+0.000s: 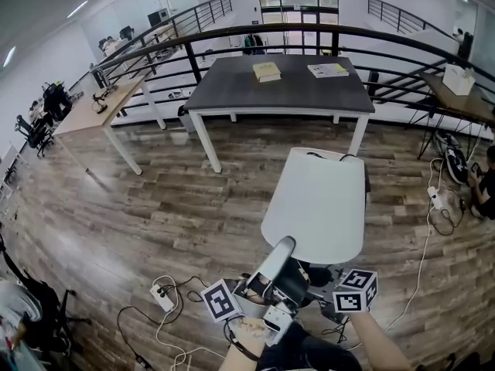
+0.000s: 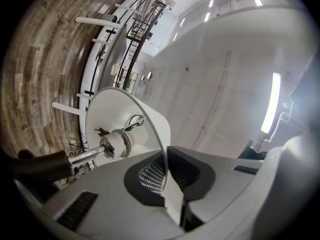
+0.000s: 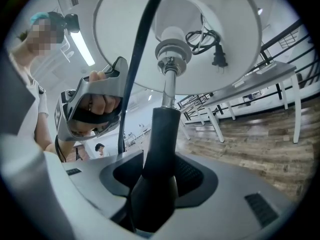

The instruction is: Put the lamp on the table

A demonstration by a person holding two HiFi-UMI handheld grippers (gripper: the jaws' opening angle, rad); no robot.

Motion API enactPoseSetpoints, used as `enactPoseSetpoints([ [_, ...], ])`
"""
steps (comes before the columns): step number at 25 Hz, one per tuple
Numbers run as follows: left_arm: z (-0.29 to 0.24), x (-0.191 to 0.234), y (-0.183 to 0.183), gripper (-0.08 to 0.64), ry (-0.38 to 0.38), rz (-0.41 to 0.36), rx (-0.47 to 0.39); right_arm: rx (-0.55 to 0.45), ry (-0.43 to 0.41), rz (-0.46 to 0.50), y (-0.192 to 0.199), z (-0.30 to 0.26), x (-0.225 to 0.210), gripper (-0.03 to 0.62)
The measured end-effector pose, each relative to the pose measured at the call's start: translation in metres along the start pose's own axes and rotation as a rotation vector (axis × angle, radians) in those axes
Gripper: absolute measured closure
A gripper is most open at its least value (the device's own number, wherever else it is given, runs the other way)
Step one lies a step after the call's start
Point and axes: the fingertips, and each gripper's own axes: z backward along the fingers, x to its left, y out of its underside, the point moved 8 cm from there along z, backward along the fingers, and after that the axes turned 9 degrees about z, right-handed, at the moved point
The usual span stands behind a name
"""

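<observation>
The left tongs [image 2: 166, 171] are squeezed almost fully together on the thin rim of the white conical lampshade [image 2: 107, 114]. The right tongs [image 3: 160, 181] stand wide but are clamped on the black tapered lamp stem [image 3: 162, 129], which fills the gap between their pads. Above that stem a shiny chrome rod [image 3: 169, 86] runs up into the white bulb socket [image 3: 172, 46]. A coiled black cord with its plug [image 3: 207, 41] is tucked inside the shade. The lamp is thus carried in the air by both tongs, tilted, above the brown wood-plank floor [image 1: 155, 199]. It is well apart from the dark grey rectangular counter [image 1: 282, 91] ahead, which bears a yellow book [image 1: 267, 71] and a white booklet [image 1: 328, 69].
</observation>
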Motion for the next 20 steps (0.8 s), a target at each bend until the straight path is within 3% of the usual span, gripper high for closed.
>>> enactPoseSetpoints([
  [13,-0.001,0.008,-0.008,0.532,-0.011,-0.038,-0.053,0.021,-0.073,-0.003,0.001,-0.01,-0.015,0.393],
  [20,-0.015,0.018,-0.026,0.532,-0.009,-0.03,-0.052,0.03,-0.067,0.0,-0.007,-0.019,-0.037,0.393],
])
